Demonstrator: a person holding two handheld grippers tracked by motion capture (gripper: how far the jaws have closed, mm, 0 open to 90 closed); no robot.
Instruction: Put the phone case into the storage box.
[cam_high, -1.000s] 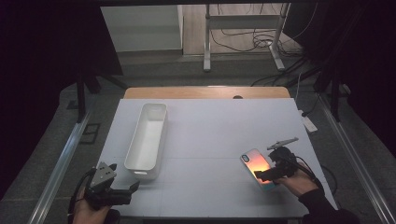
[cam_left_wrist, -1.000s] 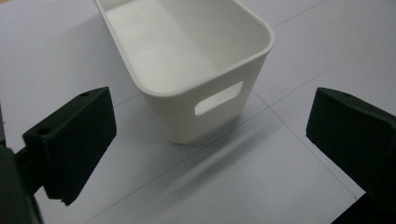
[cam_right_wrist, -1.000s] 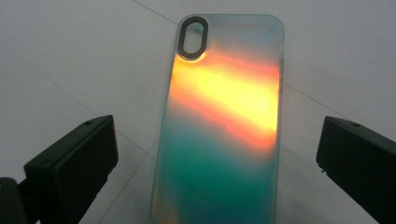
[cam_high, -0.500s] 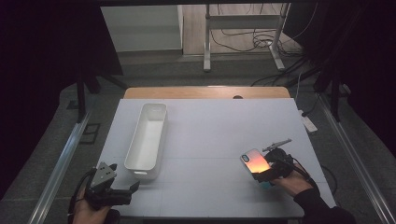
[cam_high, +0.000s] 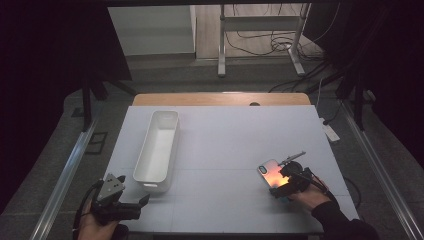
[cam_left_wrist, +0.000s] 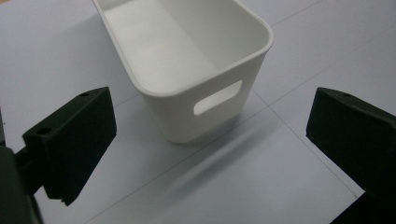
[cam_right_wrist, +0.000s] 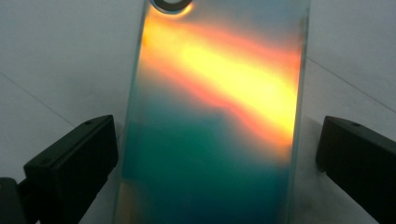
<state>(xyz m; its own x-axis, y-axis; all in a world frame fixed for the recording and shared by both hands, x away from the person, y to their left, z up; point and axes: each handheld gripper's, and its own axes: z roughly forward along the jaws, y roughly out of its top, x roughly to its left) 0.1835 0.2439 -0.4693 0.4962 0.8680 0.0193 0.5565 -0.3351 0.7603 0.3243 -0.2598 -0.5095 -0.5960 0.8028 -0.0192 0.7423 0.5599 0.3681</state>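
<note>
A phone with a shiny orange and teal back (cam_high: 271, 173) (cam_right_wrist: 215, 116) lies flat on the white table at the right front. My right gripper (cam_high: 286, 186) (cam_right_wrist: 215, 163) is at its near end, open, with one jaw on each side of the phone and a gap to both edges. A long white bin (cam_high: 159, 148) (cam_left_wrist: 187, 60) with a handle slot stands empty at the left. My left gripper (cam_high: 131, 207) (cam_left_wrist: 210, 154) is open near the table's front left corner, just short of the bin's near end, holding nothing.
The white table top (cam_high: 225, 140) ends in a wooden strip (cam_high: 220, 98) at the far edge. Beyond it stand a metal frame's legs (cam_high: 260, 45) and loose cables on the floor. A white power strip (cam_high: 330, 131) lies off the right edge.
My right gripper has drawn back a little toward the table's front edge, along the phone's near end. The phone, the bin and my left gripper stay where they were.
</note>
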